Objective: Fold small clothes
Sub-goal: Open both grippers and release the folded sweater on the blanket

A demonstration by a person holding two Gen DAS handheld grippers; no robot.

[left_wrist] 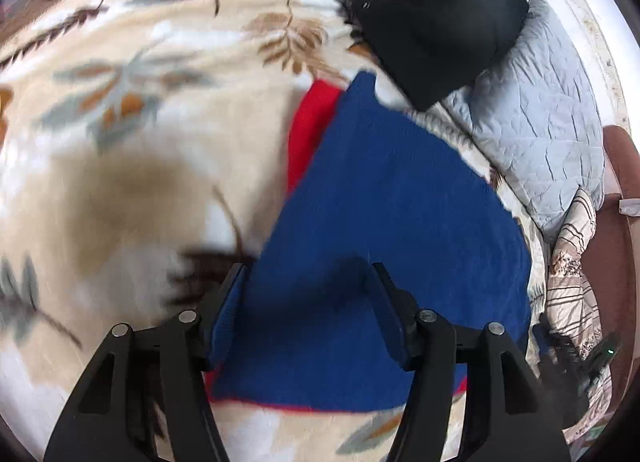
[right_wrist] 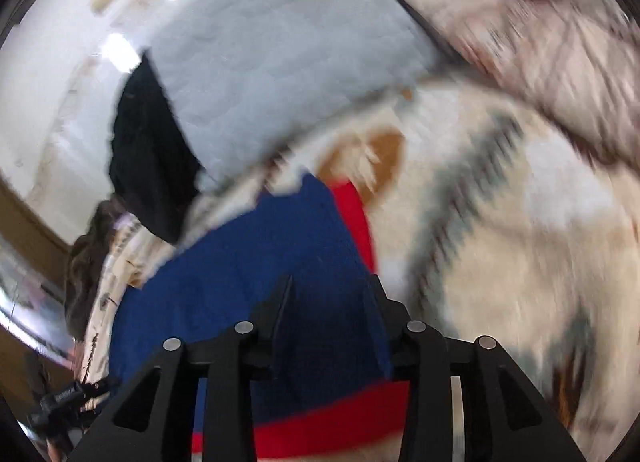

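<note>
One blue-red garment (left_wrist: 384, 198) | two grippers: left (left_wrist: 308, 274), right (right_wrist: 328, 286), fingers apart

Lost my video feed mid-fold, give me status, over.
Left gripper open, right gripper open, both over blue-and-red garment. Garment flat on leaf-print blanket. Black clothing beyond, apart.

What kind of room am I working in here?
Most likely a bedroom: the blue-and-red garment lies on a leaf-patterned fleece blanket, beside a grey quilted cover and striped bedding.
</note>
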